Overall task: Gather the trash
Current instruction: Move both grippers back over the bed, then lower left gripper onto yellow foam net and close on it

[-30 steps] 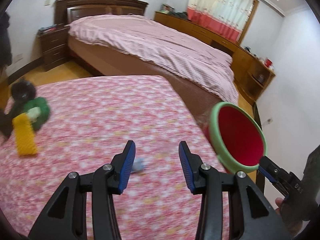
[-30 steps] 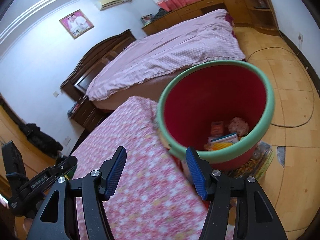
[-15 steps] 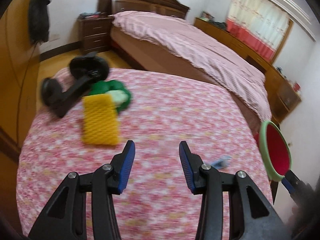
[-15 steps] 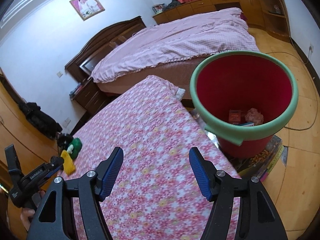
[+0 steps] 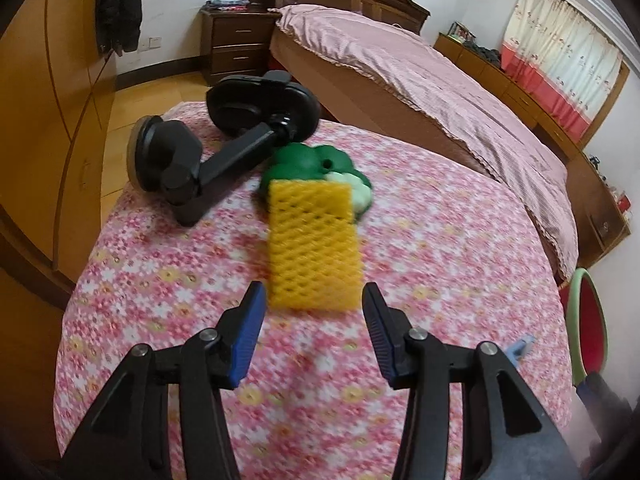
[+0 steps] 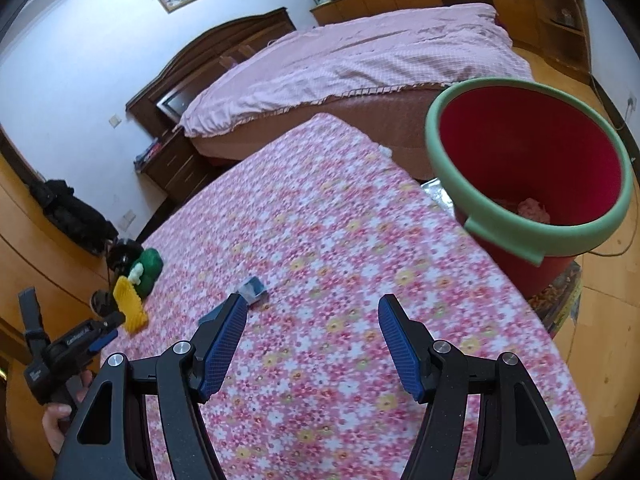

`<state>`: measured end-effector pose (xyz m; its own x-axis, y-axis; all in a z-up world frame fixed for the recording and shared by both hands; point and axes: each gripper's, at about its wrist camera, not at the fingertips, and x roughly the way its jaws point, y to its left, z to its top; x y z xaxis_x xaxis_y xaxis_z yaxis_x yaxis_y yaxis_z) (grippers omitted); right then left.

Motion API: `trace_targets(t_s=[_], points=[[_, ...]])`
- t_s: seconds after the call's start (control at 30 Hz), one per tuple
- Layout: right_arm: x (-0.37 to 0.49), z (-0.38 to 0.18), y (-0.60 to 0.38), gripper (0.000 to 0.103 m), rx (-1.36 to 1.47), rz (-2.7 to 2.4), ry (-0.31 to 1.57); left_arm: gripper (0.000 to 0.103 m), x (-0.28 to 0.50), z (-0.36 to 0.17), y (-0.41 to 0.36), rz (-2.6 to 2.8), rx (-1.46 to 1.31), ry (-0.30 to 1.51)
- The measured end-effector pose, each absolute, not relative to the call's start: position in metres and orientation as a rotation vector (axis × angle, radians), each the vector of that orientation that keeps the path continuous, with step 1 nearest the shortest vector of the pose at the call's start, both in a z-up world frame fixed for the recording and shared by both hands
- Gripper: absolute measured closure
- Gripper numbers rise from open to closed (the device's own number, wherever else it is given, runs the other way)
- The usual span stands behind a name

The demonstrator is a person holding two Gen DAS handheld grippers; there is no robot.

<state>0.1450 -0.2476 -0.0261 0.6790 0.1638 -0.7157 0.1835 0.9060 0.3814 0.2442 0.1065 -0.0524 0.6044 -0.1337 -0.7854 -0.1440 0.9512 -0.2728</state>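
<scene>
foam net: yellow mesh sleeve (image 5: 314, 246) lain flat on the floral cloth (image 5: 420, 248); far end touching the green toy (image 5: 310, 160)
left gripper: (image 5: 313, 300) held just short of the foam net's near edge; jaws just widened, parted, nothing pinched
blue scrap: (image 6: 252, 289) lain on the cloth, right of the foam net
right gripper: (image 6: 312, 312) held over the cloth; jaws spread, empty
bin: red, green-rimmed (image 6: 480, 224); off the cloth's edge, well apart from the foam net
black holder: (image 5: 224, 136) lain beside the green toy
</scene>
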Motion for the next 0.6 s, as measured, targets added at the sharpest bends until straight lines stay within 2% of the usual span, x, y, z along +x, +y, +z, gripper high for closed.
trace_targets(t_s=[0.4, 0.6], points=[[0.152, -0.039, -0.241, 0.033, 0.435, -0.036, 0.871, 0.053, 0.273, -0.079, 0.111, -0.002, -0.376, 0.977], [0.154, -0.046, -0.242, 0.033, 0.431, -0.033, 0.897, 0.053, 0.272, -0.08, 0.105, 0.023, -0.349, 0.946]])
